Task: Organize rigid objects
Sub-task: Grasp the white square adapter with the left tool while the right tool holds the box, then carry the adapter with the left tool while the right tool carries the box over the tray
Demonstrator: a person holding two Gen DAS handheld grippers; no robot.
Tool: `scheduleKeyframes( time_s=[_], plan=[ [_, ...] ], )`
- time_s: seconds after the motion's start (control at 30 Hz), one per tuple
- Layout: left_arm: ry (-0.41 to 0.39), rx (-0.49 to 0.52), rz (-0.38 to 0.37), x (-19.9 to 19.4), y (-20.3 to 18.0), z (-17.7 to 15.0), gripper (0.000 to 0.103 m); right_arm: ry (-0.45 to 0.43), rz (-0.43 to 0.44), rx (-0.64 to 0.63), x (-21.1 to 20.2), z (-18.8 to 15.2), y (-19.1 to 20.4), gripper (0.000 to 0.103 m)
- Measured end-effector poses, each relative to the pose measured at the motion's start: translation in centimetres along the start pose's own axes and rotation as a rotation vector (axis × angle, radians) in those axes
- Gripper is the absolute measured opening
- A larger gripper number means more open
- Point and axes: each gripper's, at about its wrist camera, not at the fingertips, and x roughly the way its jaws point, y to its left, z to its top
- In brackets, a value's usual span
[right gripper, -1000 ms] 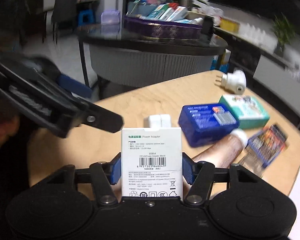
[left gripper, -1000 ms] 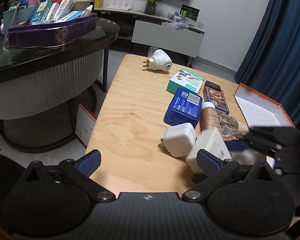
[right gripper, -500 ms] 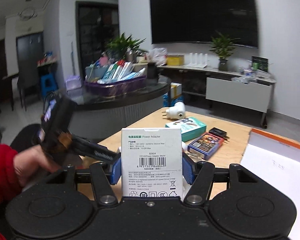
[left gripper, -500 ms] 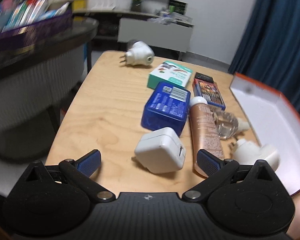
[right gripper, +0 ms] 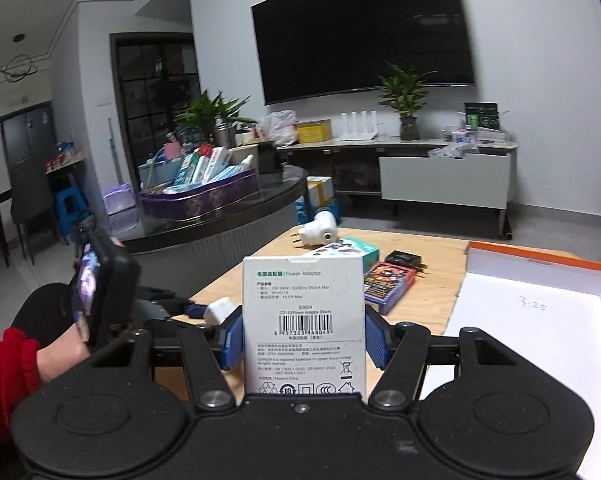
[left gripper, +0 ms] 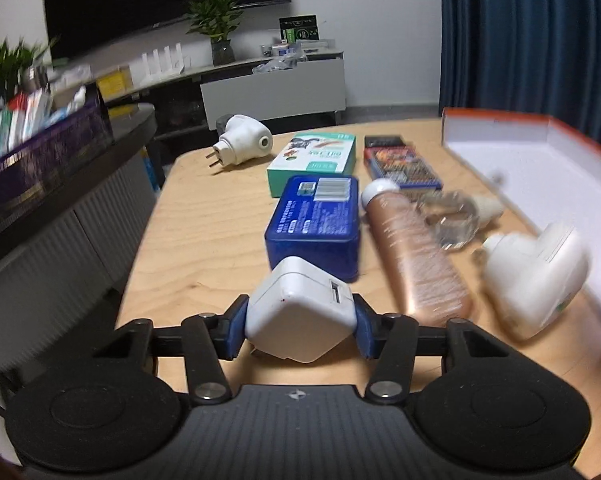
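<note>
Right, L gripper (left gripper: 298, 322) clenched on charger (left gripper: 300, 316), low over table (left gripper: 204, 240). R gripper (right gripper: 303, 342) grasps adapter box (right gripper: 303, 320), held up beside tray (right gripper: 540, 320). Tray looks empty in my R view; tin (left gripper: 314, 220), bottle (left gripper: 412, 256), plugs, cards all left. Tray's near end cut off; glass item by bottle too blurred to ID.

On the counter (left gripper: 204, 220), the tin (left gripper: 314, 216) lies left of the bottle (left gripper: 412, 252); the tray (left gripper: 540, 172) lies at the right; the plug (left gripper: 244, 144) lies behind.
</note>
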Motion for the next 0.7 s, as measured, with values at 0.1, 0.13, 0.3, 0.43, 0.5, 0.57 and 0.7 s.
scheduleKeyframes(
  time_s=[0.1,0.13,0.3,0.43,0.5,0.57,0.7],
  plan=[
    [-0.025,-0.101,-0.05,-1.0,0.6,0.7,0.053,-0.009,-0.018,0.038,-0.2,0.0,-0.5,0.071],
    [-0.03,-0.137,-0.073,-1.5,0.8,0.9,0.053,-0.015,-0.027,0.045,-0.4,0.0,-0.7,0.071],
    [-0.075,-0.205,-0.143,-3.7,-0.1,2.7,0.053,-0.055,-0.071,0.075,-1.4,0.6,-1.4,0.071],
    [-0.119,-0.181,-0.196,-5.3,-2.4,4.9,0.053,-0.093,-0.14,0.088,-2.6,1.1,-2.0,0.071],
    [-0.132,-0.182,-0.23,-5.8,-3.6,6.1,0.053,-0.11,-0.171,0.109,-3.3,1.4,-2.7,0.071],
    [-0.145,-0.181,-0.271,-6.0,-4.8,7.2,0.053,-0.133,-0.209,0.126,-4.1,1.7,-3.4,0.071],
    [-0.15,-0.193,-0.341,-5.8,-7.1,9.4,0.053,-0.171,-0.306,0.151,-5.7,2.5,-5.1,0.071]
  ],
)
